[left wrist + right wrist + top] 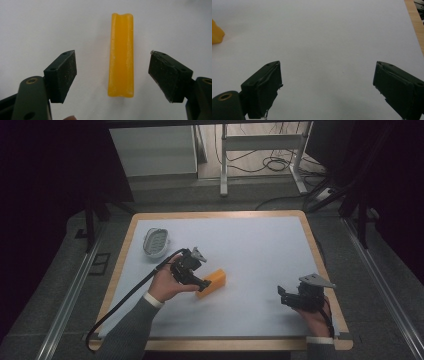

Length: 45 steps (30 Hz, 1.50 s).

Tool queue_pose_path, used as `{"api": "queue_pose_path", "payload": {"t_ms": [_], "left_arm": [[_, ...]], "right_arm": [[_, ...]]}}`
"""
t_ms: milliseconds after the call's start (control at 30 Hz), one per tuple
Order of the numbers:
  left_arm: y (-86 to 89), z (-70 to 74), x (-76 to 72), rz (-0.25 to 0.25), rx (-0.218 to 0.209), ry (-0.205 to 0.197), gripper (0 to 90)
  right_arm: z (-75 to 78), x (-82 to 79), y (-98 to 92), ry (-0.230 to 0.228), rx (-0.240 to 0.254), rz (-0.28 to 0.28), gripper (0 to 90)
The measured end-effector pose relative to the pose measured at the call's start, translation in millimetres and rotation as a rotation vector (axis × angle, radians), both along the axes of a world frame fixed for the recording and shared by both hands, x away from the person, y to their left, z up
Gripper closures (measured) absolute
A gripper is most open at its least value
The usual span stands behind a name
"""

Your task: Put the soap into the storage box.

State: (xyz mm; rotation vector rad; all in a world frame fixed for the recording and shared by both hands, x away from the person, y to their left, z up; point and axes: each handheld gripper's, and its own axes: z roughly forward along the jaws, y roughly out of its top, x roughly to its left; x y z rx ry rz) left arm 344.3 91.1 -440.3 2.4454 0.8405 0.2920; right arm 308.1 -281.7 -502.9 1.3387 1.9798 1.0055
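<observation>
In the right gripper view the yellow block [216, 33] is cut off by the left edge — just 1 corner shows. In the high view the left gripper [202, 285] hides the block's near end.

Both grippers are black and blocky: the left gripper [204, 283] trails a thick black cable [120, 302] toward the near left edge, and the right gripper [283, 296] carries a grey three-cornered plate [316, 280] on top. Their jaws end in flat, dark rubber pads [67, 75] with small screw holes, and a brass-coloured ring [225, 96] sits near each base. The person wears grey sleeves [131, 330] with a white cuff [152, 300] at each wrist.
</observation>
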Motion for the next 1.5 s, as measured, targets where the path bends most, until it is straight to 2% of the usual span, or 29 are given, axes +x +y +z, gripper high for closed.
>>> {"api": "queue_pose_path", "payload": {"t_ms": [233,433,600,733,833,1100,1333,1433,1500], "left_arm": [[-9.6,-13.4,6.5,-0.003,0.023,0.027,23.9],[-15.1,-22.1,13.3,0.004,0.006,0.054,27.6],[-21.4,-33.1,18.5,0.004,0.008,0.082,31.1],[-25.1,-42.0,23.4,0.002,0.026,0.108,33.2],[-26.9,-45.0,23.7,-0.002,0.035,0.109,37.9],[-29.9,-46.0,18.4,-0.024,0.049,0.093,59.1],[-29.0,-46.5,19.6,-0.037,0.046,0.099,60.2],[-30.5,-46.8,15.4,-0.049,0.055,0.059,60.5],[-30.8,-46.5,14.0,-0.061,0.055,0.053,60.6]], "right_arm": [[-1.1,0.5,-0.6,0.006,-0.003,-0.004,8.4],[-2.7,1.6,-0.4,0.011,-0.004,-0.010,8.4],[-3.5,1.7,-1.0,0.017,-0.001,-0.014,8.4],[-3.8,2.0,-1.4,0.019,-0.001,-0.019,8.4],[-4.4,2.8,-1.7,0.020,0.003,-0.027,8.4],[-4.3,2.8,-2.9,0.020,0.002,-0.036,8.4],[-5.4,3.2,-1.4,0.026,-0.002,-0.033,8.4],[-5.7,3.5,-2.6,0.027,-0.004,-0.037,8.4],[-5.7,3.6,-3.6,0.028,-0.002,-0.042,8.4]]}}
